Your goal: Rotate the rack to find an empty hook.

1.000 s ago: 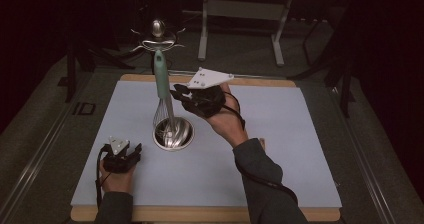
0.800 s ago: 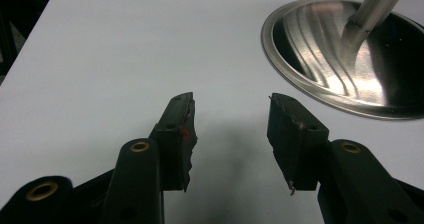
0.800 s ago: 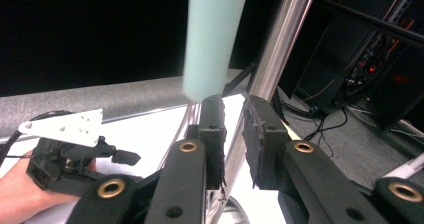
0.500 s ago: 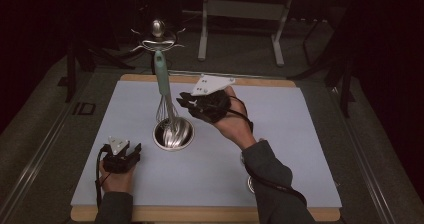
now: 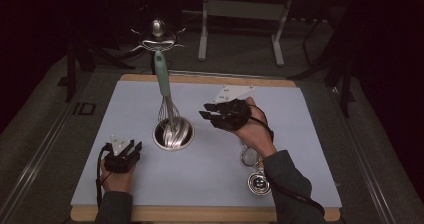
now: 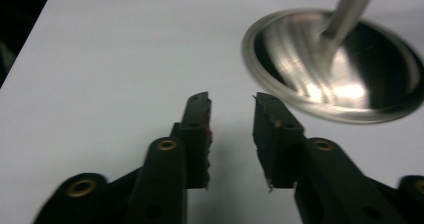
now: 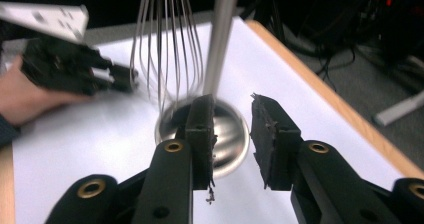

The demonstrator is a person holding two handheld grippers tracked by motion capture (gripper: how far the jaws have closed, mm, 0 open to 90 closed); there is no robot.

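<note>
Right gripper is hovering with jaws parted and empty, having just been opening; hand pointing toward 9 o'clock at the whisk. Whisk is standing in the steel cup mid-mat. Judged light, stiff handle, springy slippery wires: grip the green handle. Left gripper is resting at 7 o'clock of the cup, its empty jaws having just been closing partway.

A wooden table under a pale blue-white mat stands in a dim room, lit from above while the surroundings fall into near darkness. Grey carpeted floor surrounds it, with a metal rail running along the left. Beyond the far edge stands a grey metal frame on splayed legs, and dark cables trail over the floor.
</note>
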